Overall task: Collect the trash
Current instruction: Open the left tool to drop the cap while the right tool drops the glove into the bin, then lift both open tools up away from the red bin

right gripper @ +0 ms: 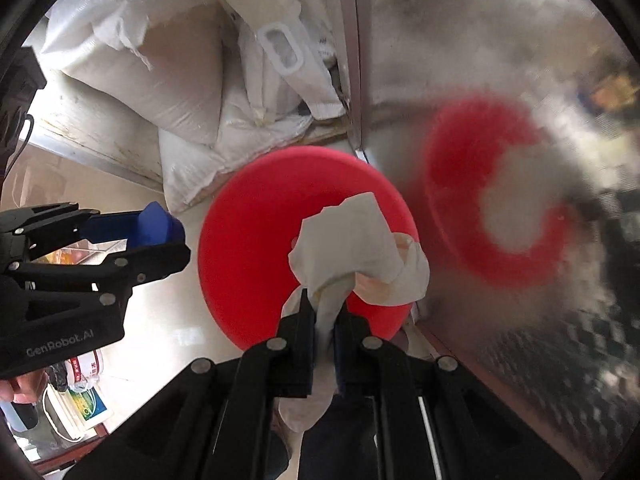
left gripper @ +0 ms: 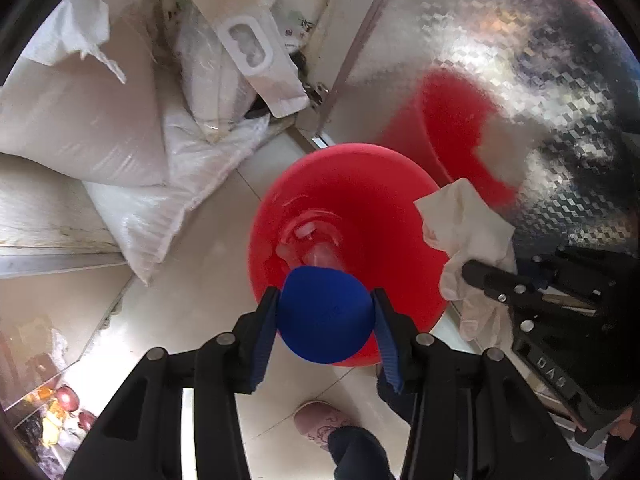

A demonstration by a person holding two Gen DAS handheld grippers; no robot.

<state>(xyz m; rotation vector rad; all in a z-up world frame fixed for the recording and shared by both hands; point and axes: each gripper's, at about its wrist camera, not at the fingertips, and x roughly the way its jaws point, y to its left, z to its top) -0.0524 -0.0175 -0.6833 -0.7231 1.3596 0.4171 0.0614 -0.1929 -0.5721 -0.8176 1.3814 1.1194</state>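
A red bin (left gripper: 360, 184) stands on the tiled floor with clear plastic scraps at its bottom. My left gripper (left gripper: 325, 300) hangs just above its near rim, shut on a rounded blue plastic piece (left gripper: 324, 320). Beside it on the right, my right gripper (left gripper: 474, 276) is shut on a crumpled white tissue (left gripper: 468, 220) at the bin's right rim. In the right wrist view the tissue (right gripper: 352, 236) bunches out of my right gripper (right gripper: 326, 304) over the red bin (right gripper: 248, 240). The left gripper (right gripper: 176, 236) with the blue piece (right gripper: 158, 224) is at the left.
White woven sacks (left gripper: 80, 120) are piled behind the bin on the left. A shiny metal panel (left gripper: 520, 40) rises right of the bin and mirrors it. A person's slippered foot (left gripper: 320, 420) stands on the tiles near me. Printed packets (right gripper: 86, 400) lie low on the left.
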